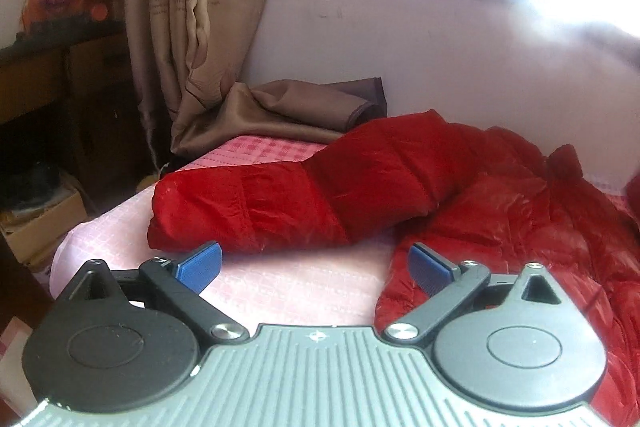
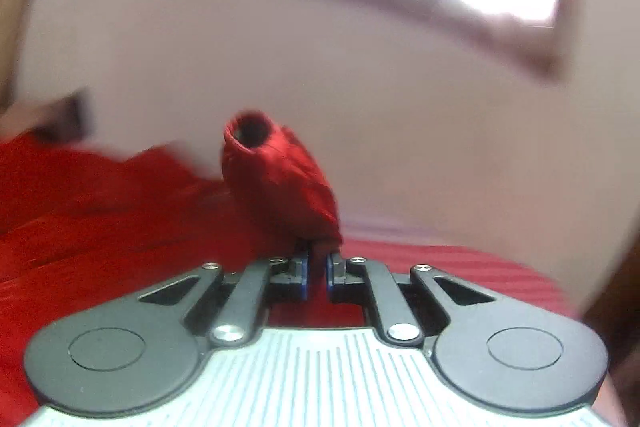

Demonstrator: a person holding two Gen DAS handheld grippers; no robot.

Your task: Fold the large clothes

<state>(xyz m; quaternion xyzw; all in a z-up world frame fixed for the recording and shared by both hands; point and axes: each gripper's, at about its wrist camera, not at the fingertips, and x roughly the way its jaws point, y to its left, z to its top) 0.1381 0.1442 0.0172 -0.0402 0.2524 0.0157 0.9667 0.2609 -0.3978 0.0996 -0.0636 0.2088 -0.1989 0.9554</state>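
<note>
Red puffer jacket (image 1: 460,187) rumpled on pink bed (image 1: 288,287), sleeve (image 1: 256,211) lying toward 9 o'clock. Left gripper (image 1: 316,267) jaws spread, empty. Right gripper (image 2: 316,269) pinching other sleeve's cuff (image 2: 276,171), sticking up at 12.

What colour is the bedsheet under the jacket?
Pink with a small check pattern, clearest in the left wrist view: bedsheet, red jacket.

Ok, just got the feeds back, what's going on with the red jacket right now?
A person is folding a red puffer jacket spread on a bed with a pink sheet. The right hand-held gripper is shut on one sleeve, holding it up so the cuff opening faces the camera; that view is motion-blurred. The left hand-held gripper is open and holds nothing, hovering just in front of the other sleeve, which lies flat across the sheet. No fold is visible yet.
</note>
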